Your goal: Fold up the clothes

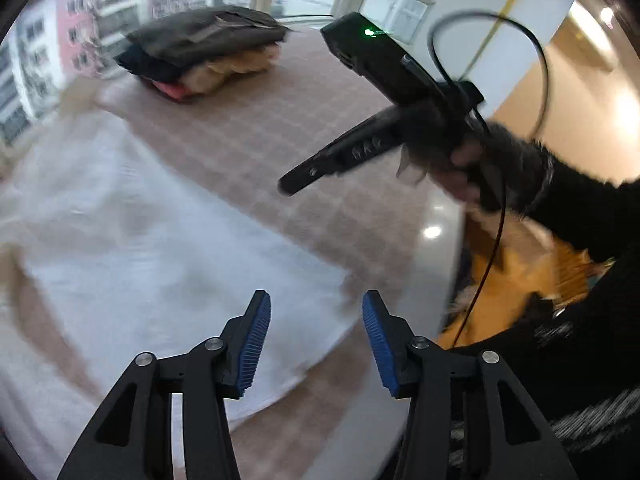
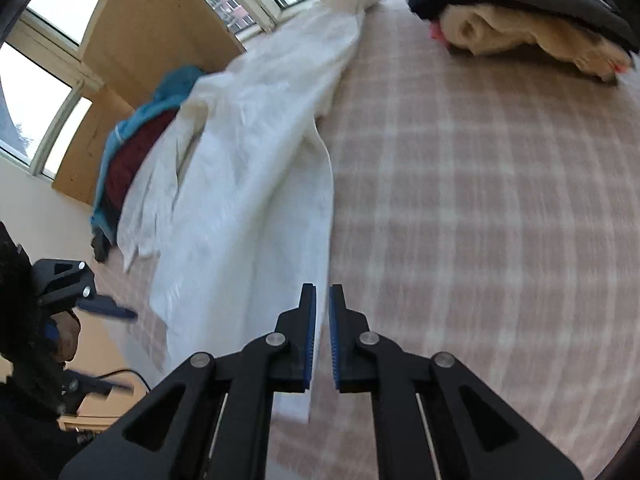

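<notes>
A white garment [image 1: 140,240] lies spread in a long strip on the plaid cover [image 1: 260,140]. My left gripper [image 1: 316,296] hovers over the garment's near corner, open, with nothing between its blue pads. In the right wrist view the white garment [image 2: 248,184] runs away toward the window, and its right edge passes under my right gripper [image 2: 322,288]. The right jaws stand a narrow slit apart and hold nothing. From the left wrist view the right gripper [image 1: 288,188] hangs above the cover, held by a hand in a dark furry sleeve [image 1: 520,168].
A stack of folded clothes [image 1: 208,52], dark on top and cream below, sits at the far side of the plaid cover [image 2: 480,200]. A heap of teal and dark red clothes [image 2: 132,148] lies left of the white garment. Windows [image 2: 48,92] line the far side.
</notes>
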Motion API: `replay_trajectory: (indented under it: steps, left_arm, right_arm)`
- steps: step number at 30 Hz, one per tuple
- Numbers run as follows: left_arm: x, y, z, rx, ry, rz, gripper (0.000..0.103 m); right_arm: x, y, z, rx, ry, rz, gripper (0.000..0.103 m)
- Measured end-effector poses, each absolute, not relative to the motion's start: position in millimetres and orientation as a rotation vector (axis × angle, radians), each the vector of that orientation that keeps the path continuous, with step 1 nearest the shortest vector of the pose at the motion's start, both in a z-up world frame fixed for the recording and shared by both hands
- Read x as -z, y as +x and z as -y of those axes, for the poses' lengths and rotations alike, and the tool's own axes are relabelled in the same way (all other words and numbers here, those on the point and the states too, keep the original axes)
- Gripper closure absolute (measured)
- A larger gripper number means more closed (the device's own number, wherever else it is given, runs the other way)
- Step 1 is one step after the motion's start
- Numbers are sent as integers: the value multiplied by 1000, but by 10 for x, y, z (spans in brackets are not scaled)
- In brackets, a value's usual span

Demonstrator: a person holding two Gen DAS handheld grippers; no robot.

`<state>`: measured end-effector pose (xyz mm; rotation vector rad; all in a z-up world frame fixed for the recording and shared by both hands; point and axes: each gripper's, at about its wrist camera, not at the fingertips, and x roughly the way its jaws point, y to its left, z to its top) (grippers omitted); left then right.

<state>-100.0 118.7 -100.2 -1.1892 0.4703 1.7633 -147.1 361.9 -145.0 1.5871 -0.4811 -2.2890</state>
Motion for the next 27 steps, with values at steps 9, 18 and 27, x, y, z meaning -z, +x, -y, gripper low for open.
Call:
replay_trajectory:
  steps: [9, 18, 27]
  left_arm:
    - [1698, -1531, -1021, -1805, -1428, -506, 56]
    - [1122, -761, -1420, -1530, -1223, -383, 54]
    - [1591, -1011, -930, -1703, -1406, -479, 57]
  right_arm:
    - [1287, -1641, -3327, 2269, 1485, 453, 95]
    - [1598, -1604, -3115, 2220, 1757, 146, 90]
    - [1311, -1932, -2757, 2183, 1470, 384, 88]
